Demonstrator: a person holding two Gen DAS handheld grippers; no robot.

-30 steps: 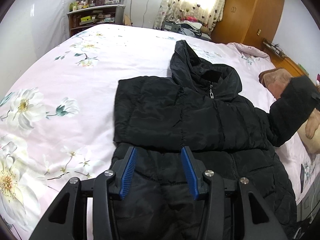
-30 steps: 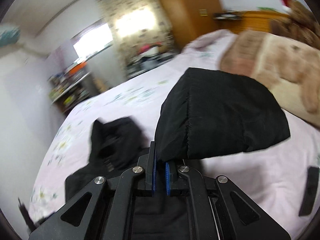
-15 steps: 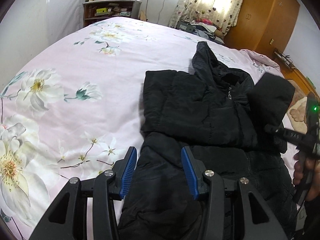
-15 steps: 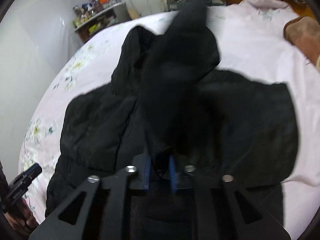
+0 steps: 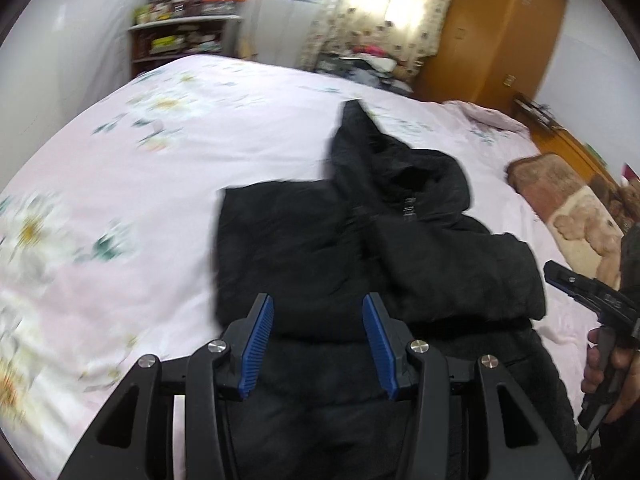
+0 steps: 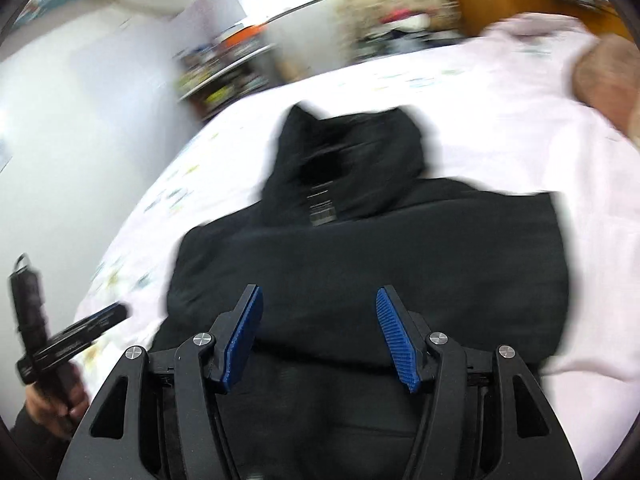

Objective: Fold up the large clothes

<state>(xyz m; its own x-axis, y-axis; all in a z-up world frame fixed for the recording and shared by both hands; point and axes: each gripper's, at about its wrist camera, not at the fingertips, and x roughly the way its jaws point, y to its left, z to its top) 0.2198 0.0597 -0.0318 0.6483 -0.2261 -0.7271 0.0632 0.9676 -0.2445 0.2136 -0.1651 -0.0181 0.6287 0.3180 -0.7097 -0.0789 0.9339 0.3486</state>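
1. My right gripper [image 6: 320, 334] hangs over the black jacket [image 6: 360, 264] with its jaws spread; they have just been opening, and nothing sits between the blue pads [image 6: 396, 340]; the folded sleeve [image 5: 472, 276] lies loose on the jacket's chest.

2. My left gripper [image 5: 318, 346] is also released, jaws about half apart over the lower body of the jacket; the pads touch no cloth that I can make out.

3. From the right gripper outward, the jacket runs towards 12 o'clock: lower body under the jaws, folded chest next, hood [image 6: 348, 160] farthest; so its long axis lies along my line of sight, not across it.

4. From the left gripper the same axis leans slightly to 1 o'clock, with the hood [image 5: 400, 176] far out and the hem end nearest me.

5. Both hands sit near the hem end, left at the jacket's 9 o'clock side, right at its 3 o'clock side; I judge the next fold lifts the hem towards the hood, each gripper taking its own corner.

6. The jacket rests on the pink floral bedsheet [image 5: 140, 200], well inside its edges; blur hides the hem corners.
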